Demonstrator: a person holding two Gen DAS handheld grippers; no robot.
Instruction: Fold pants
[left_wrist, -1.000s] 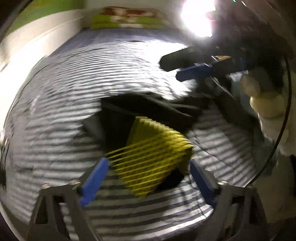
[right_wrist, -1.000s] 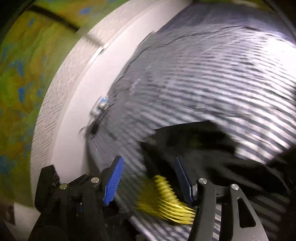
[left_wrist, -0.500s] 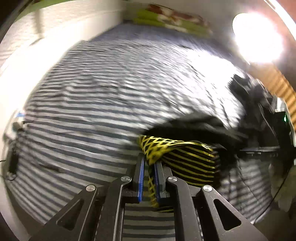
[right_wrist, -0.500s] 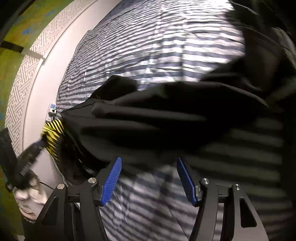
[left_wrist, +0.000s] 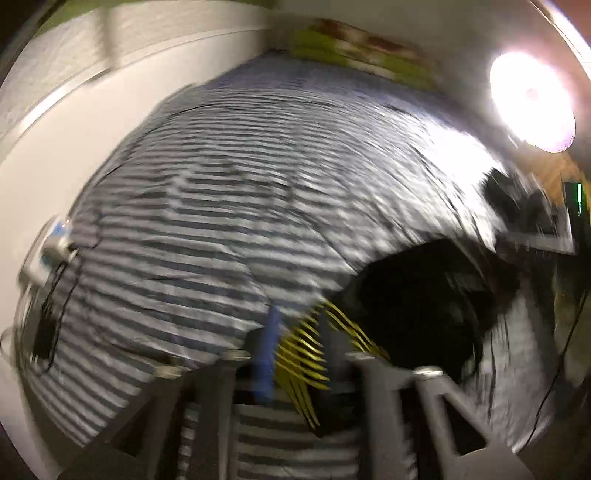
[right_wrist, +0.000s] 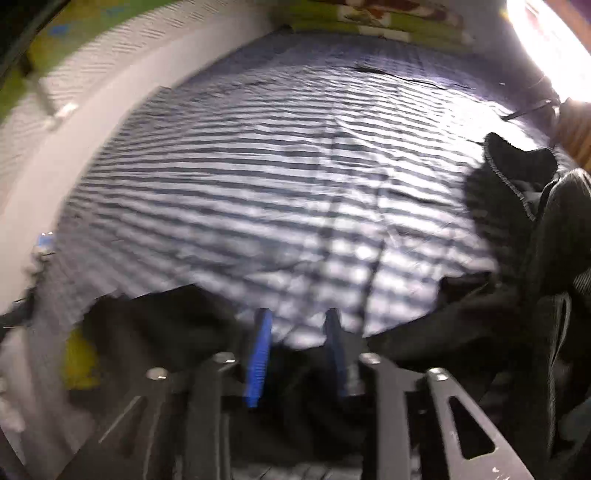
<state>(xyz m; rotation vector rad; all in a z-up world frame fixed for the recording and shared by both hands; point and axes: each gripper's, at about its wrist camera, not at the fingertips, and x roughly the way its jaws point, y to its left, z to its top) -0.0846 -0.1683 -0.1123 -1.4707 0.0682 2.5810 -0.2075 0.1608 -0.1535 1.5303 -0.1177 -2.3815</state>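
Note:
The pants are black with a yellow net-patterned part and lie bunched on a striped bedsheet (left_wrist: 221, 206). In the left wrist view the black bulk (left_wrist: 424, 306) sits at the right, and the yellow part (left_wrist: 306, 354) hangs between the pads of my left gripper (left_wrist: 299, 314). Its jaws are opening, and a gap shows beside the cloth. In the right wrist view my right gripper (right_wrist: 298, 314) hovers low over the black cloth (right_wrist: 166, 325). Its jaws are closing, with black fabric at the base of the blue pads (right_wrist: 258, 354) and the sheet visible between their tips. A yellow patch (right_wrist: 79, 354) shows at the far left.
A white wall (left_wrist: 74, 122) borders the bed on the left, with a plug and cable (left_wrist: 55, 236) at its edge. Green pillows (left_wrist: 351, 44) lie at the far end. A bright lamp (left_wrist: 532, 99) glares at the right. More dark clothing (right_wrist: 517, 177) is piled at the bed's right side.
My left gripper was shut on the yellow part half a second ago; its jaws have since parted. My right gripper has dropped to the black cloth and its jaws have narrowed.

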